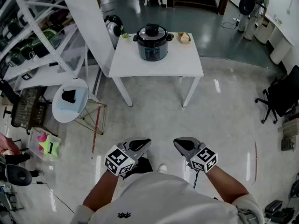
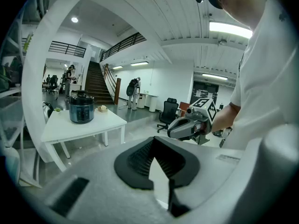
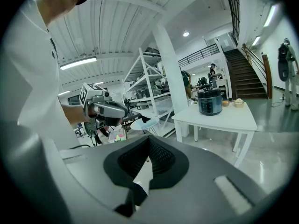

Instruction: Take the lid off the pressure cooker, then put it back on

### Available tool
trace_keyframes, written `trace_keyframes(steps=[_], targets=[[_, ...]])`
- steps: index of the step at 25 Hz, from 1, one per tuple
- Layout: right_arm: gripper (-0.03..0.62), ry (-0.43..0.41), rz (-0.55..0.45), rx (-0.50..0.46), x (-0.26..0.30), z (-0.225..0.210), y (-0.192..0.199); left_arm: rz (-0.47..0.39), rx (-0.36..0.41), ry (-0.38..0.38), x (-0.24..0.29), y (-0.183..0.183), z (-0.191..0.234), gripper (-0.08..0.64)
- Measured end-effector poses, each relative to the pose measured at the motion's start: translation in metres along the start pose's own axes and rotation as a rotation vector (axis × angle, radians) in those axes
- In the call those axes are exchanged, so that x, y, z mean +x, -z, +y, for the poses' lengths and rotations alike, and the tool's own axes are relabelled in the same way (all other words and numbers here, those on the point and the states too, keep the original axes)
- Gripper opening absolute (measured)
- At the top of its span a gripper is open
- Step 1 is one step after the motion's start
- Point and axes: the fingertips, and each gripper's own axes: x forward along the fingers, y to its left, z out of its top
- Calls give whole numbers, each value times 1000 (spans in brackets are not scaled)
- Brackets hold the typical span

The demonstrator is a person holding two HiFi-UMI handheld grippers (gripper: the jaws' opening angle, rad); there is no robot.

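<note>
l gripper (image 1: 141, 144) + r gripper (image 1: 180, 143) jaws closed, empty | pressure cooker (image 1: 153, 45) dark, black lid (image 1: 152, 31) on, upright on white table (image 1: 135, 65), far ahead

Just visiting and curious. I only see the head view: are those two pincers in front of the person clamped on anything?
Observer: No. Their own views show the left gripper and the right gripper both shut, nothing between the jaws.
Operator: Anyone else in the room?
Observer: Yes, a person stands beyond the table, left of the stairs.
Operator: What's overhead?
Observer: A lit strip light on a white ceiling.
</note>
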Motion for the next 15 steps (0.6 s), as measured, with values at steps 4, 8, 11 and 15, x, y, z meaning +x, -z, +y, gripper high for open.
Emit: trace_keyframes(steps=[4, 8, 11, 15], targets=[[9, 22, -16, -20, 16, -27, -15, -2, 32, 9, 13, -11, 31, 6], [9, 68, -18, -18, 34, -59, -30, -18, 54, 41, 28, -26, 69, 6], [11, 100, -30, -7, 52, -87, -50, -36, 70, 78, 38, -45, 103, 6], [23, 114, -86, 0, 82, -122, -88, -32, 117, 147, 48, -66, 148, 59]])
